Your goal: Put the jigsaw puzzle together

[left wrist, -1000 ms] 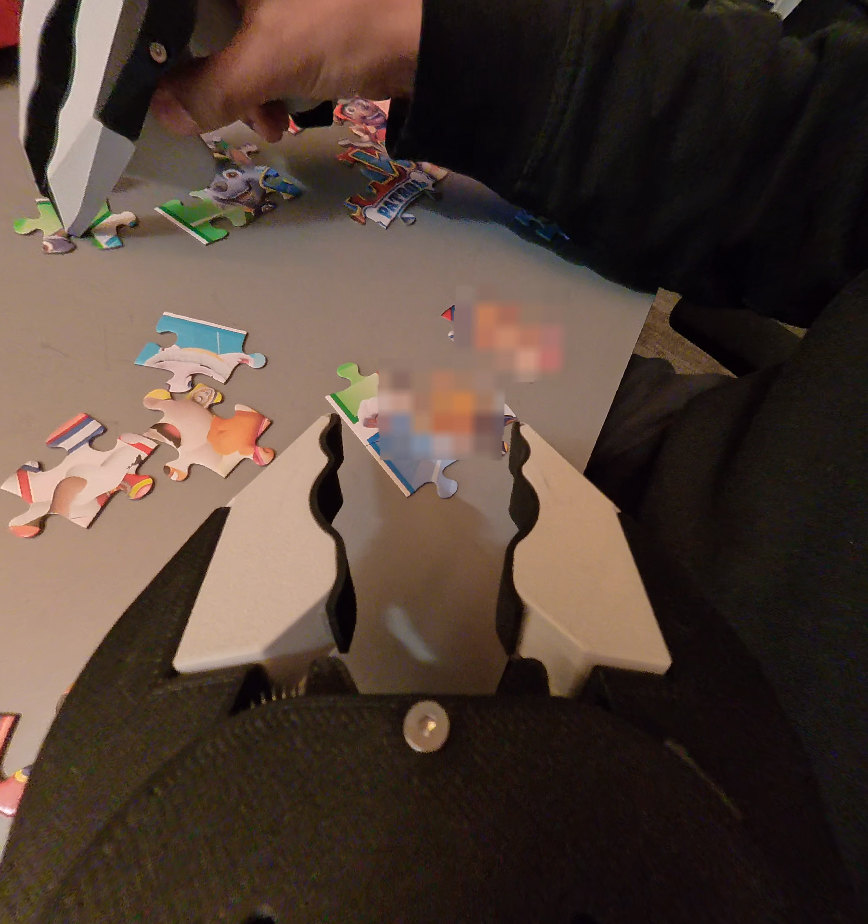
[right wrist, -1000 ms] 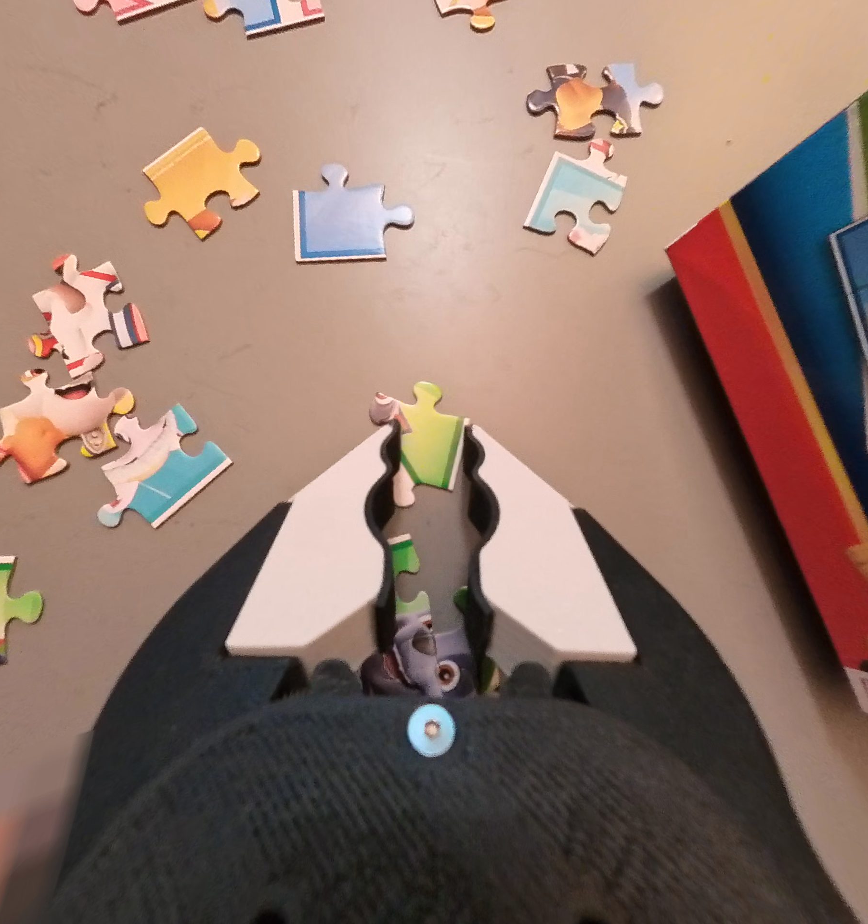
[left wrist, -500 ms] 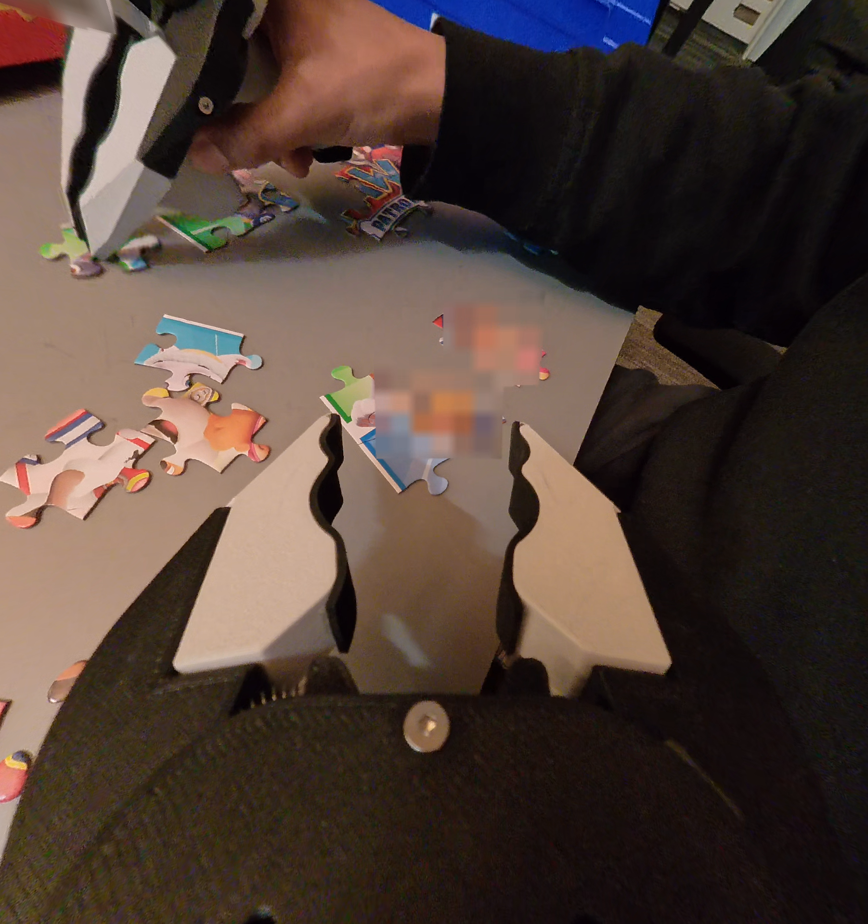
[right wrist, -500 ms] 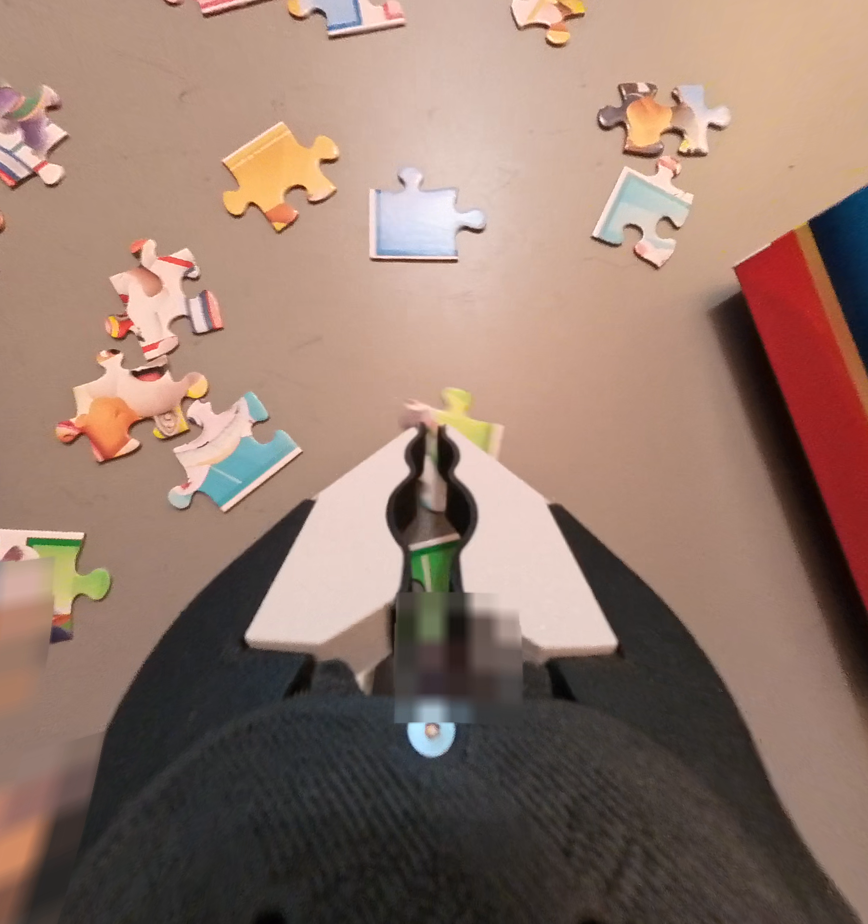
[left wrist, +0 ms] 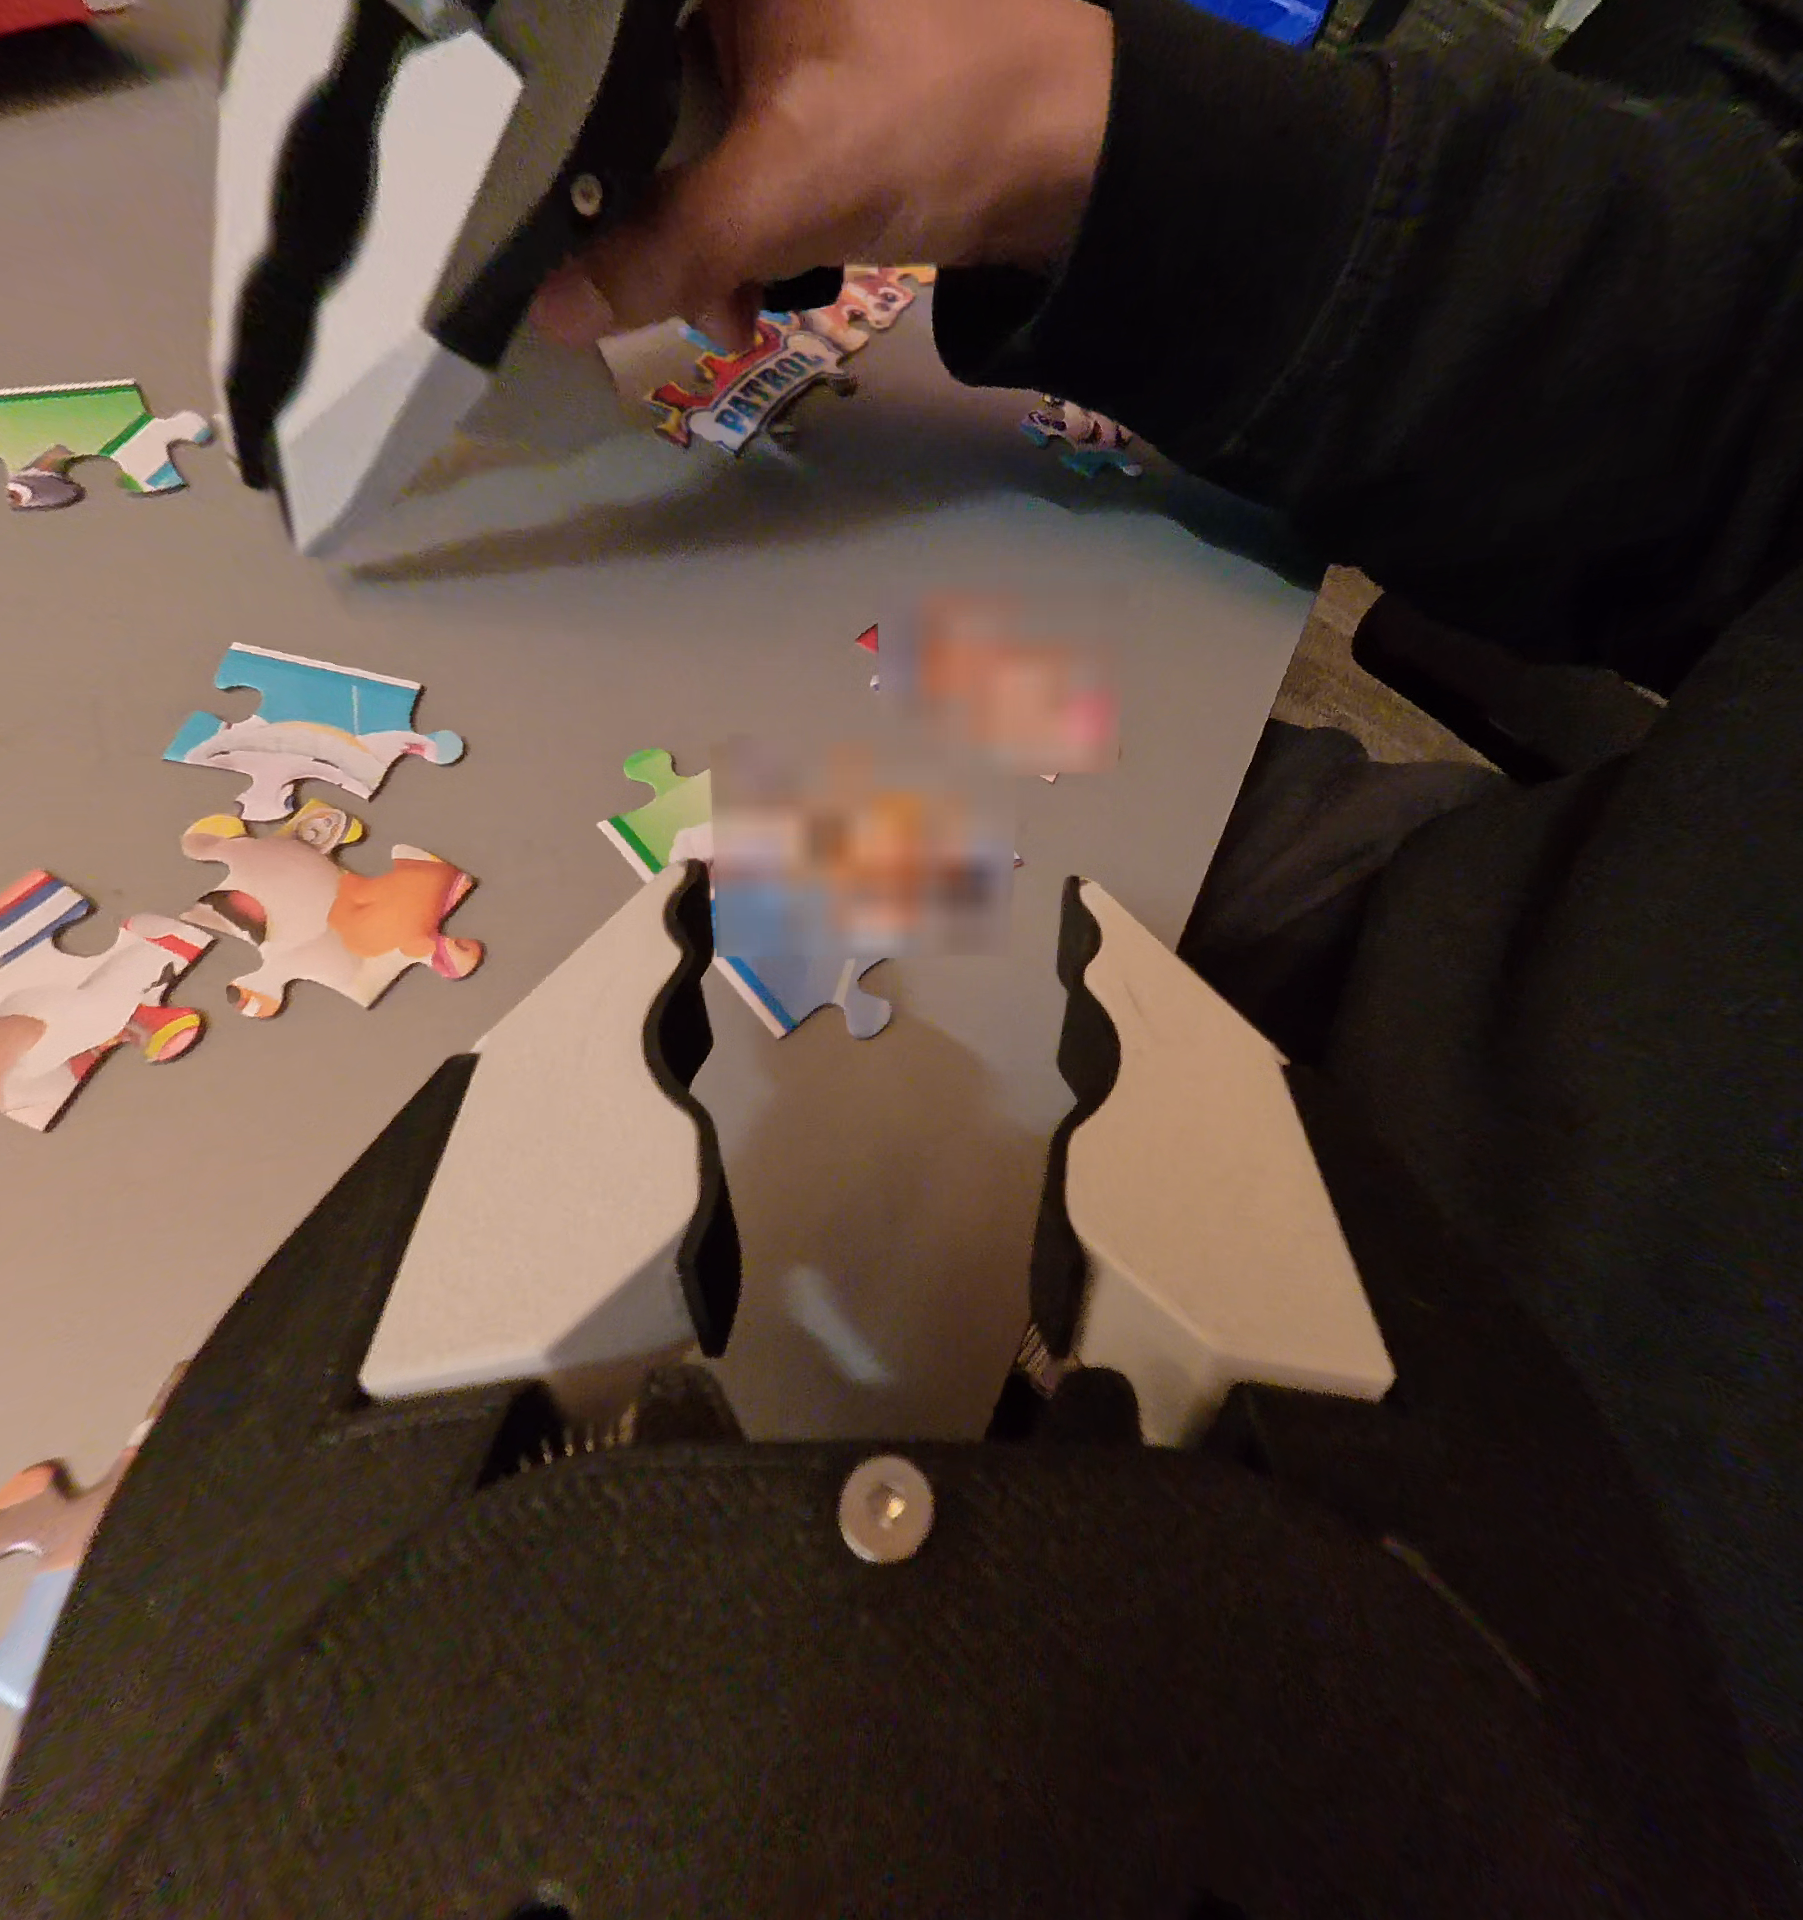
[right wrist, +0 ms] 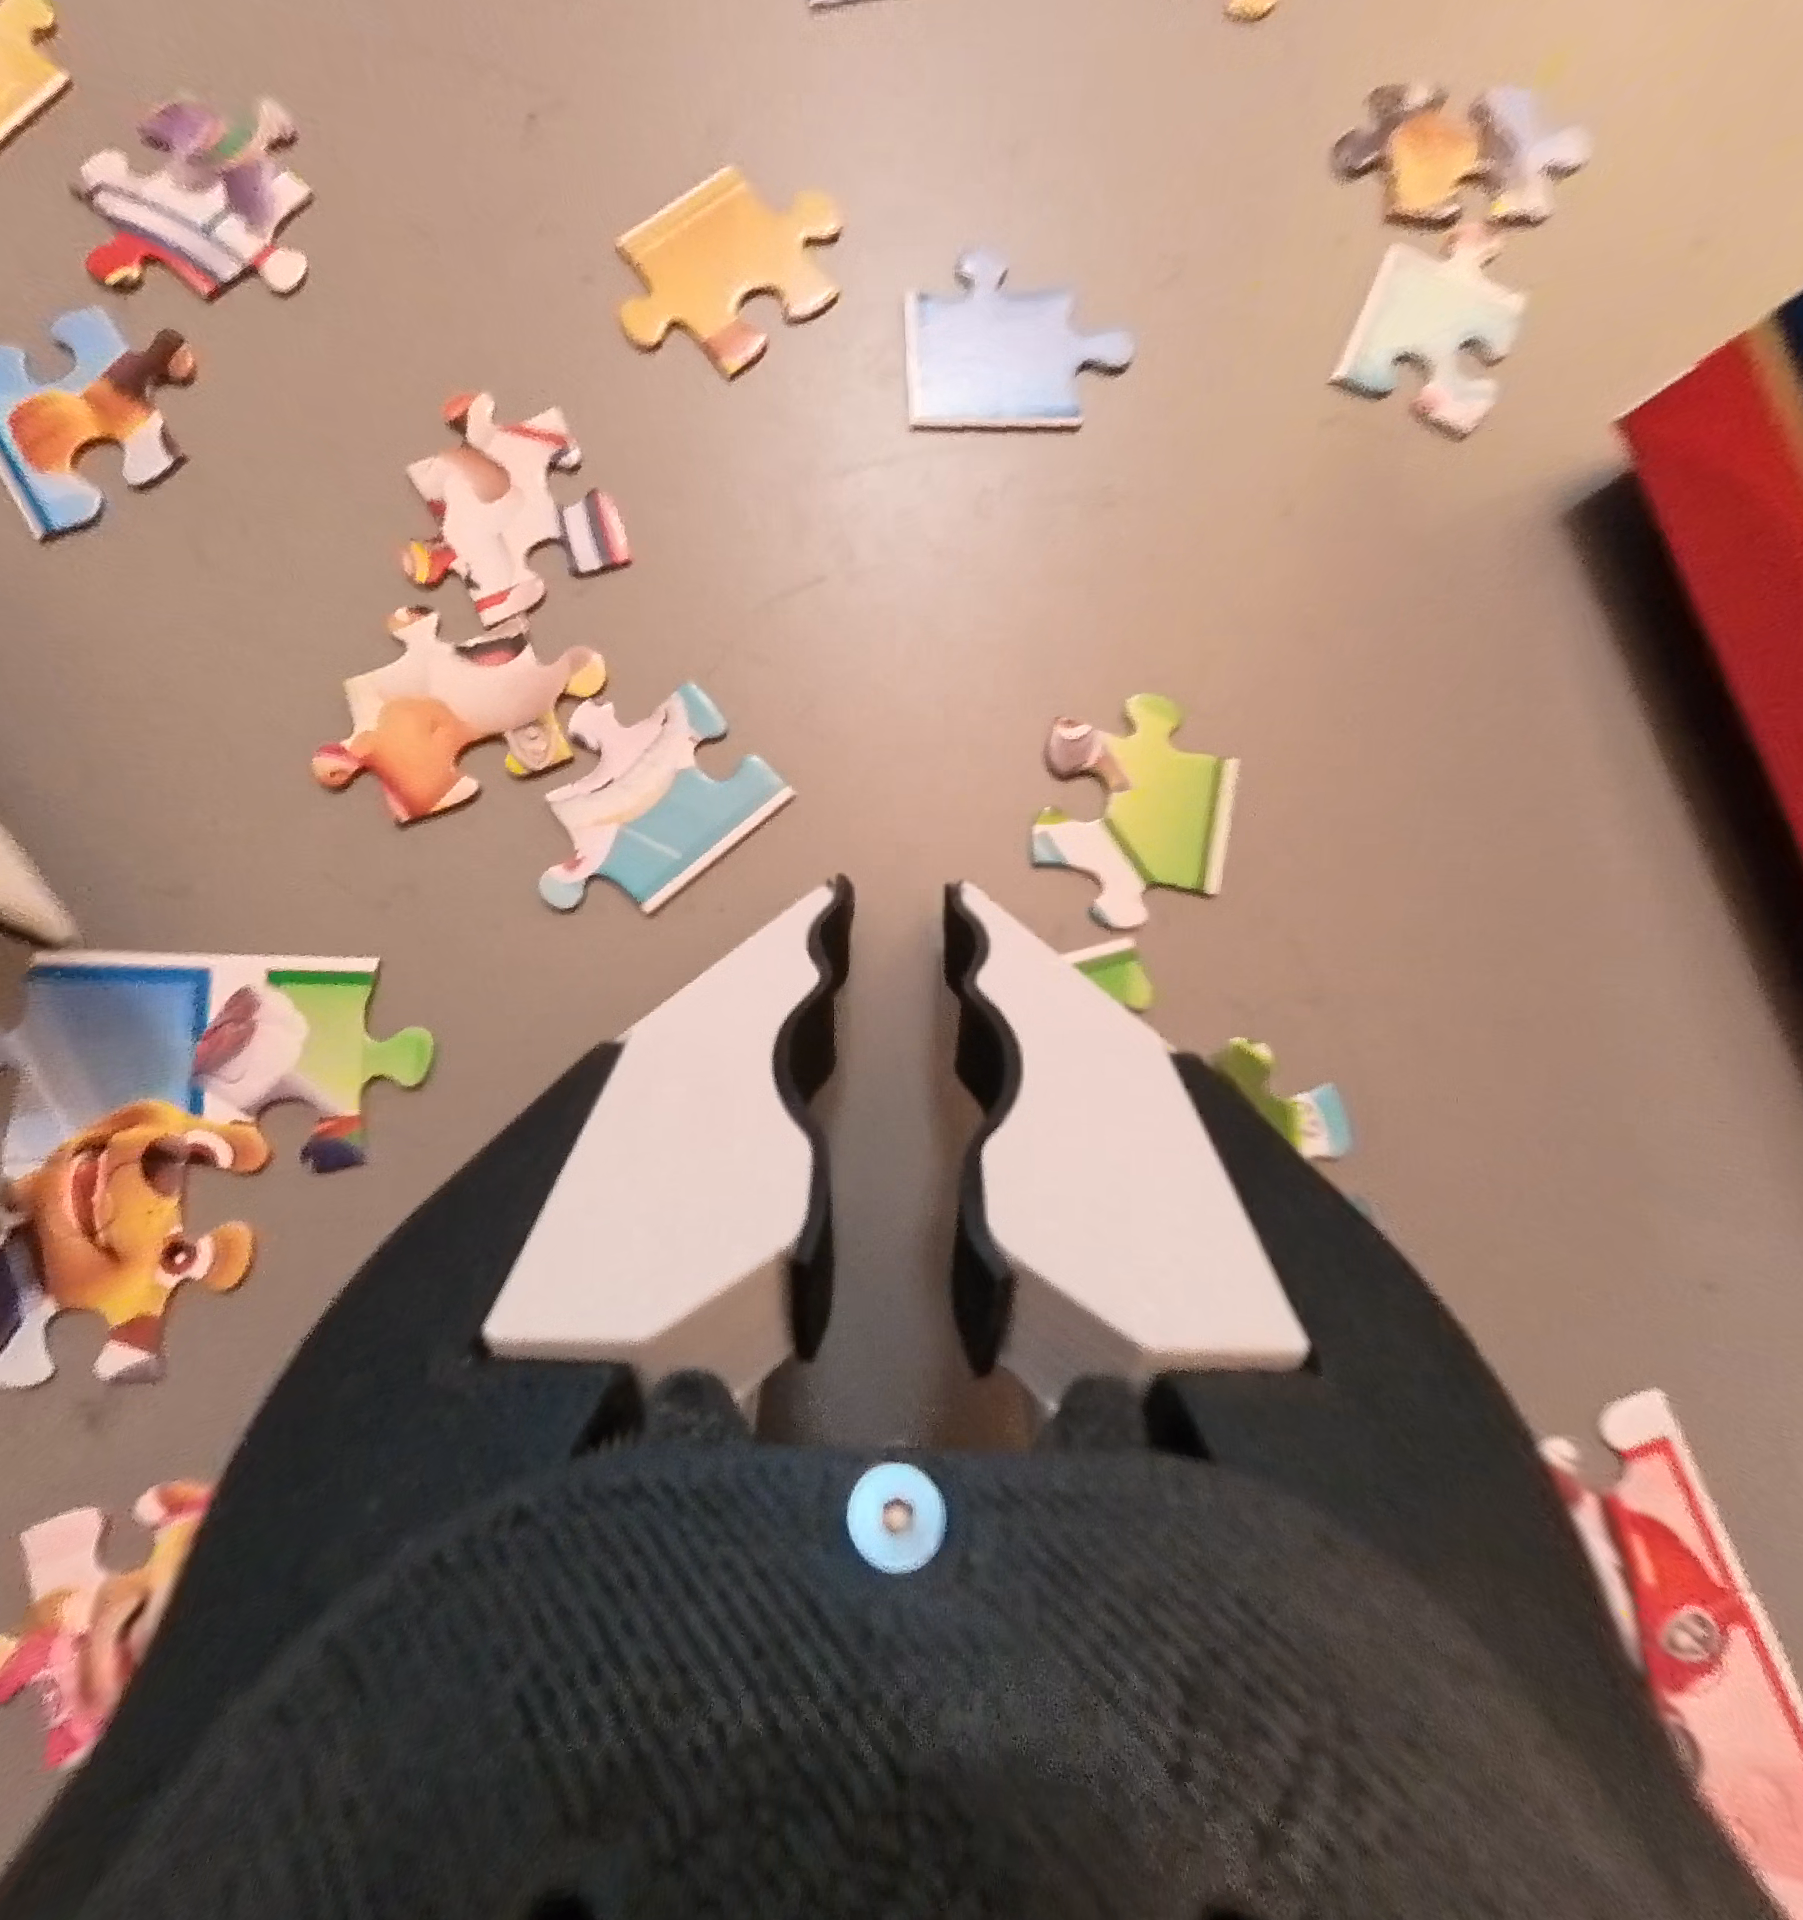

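My right gripper [right wrist: 897,899] hangs above the grey tabletop [right wrist: 980,582] with its black-padded white fingers [right wrist: 731,1049] a narrow way apart and nothing between them, only bare table showing in the gap. The nearest thing to it is a lime-green and white cardboard jigsaw piece [right wrist: 1151,810] with a straight white border, lying flat just to the right of and slightly beyond my right fingertip, apart from it; its straight border runs near-to-far, roughly in line with my fingers. Two more green pieces [right wrist: 1281,1101] peek out from under that same finger, nearer to me. A teal and white piece [right wrist: 658,810] lies on the left of the tips. My left gripper [left wrist: 881,894] is spread wide and holds nothing; a blue and green bordered piece [left wrist: 772,977] lies flat on the table at its fingertips, close to the left one, untouched as far as I can tell. The green piece is far nearer my right gripper.
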Motion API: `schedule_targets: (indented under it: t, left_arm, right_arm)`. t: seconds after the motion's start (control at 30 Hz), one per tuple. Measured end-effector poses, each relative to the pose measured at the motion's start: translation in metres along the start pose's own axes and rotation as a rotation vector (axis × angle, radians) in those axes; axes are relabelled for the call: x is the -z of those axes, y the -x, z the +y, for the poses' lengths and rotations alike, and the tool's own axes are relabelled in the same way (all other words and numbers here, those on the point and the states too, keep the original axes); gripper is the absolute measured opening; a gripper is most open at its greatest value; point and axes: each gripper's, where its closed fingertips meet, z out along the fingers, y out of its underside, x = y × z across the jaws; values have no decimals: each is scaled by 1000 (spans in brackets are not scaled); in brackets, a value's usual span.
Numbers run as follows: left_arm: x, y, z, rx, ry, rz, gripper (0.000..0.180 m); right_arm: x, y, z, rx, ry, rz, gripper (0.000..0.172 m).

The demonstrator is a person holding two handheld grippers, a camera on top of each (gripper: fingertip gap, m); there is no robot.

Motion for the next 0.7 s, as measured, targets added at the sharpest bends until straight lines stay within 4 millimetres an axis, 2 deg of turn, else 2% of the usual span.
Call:
schedule_targets:
  t: [0.17,0.3,0.37,0.43,0.53,0.7]
  left_arm:
    - [-3,-3,0,-8,0,-1,65]
    - [-5,-4,-2,25,-22,18,63]
    - [-4,-3,-3,39,-30,18,61]
    - [-3,-1,-5,56,-44,22,60]
    - [0,0,-8,80,-77,29,57]
    - [3,2,-12,103,-114,29,56]
  right_arm:
    - [1,-31,-14,-124,-83,49,39]
    - [-13,-47,-20,-187,-87,51,55]
    - [-23,-50,-18,-180,-56,56,57]
    - [-30,-49,-14,-151,-18,67,57]
    - [-30,-41,-16,-133,-24,51,39]
    - [-20,-20,-5,-123,-20,38,37]
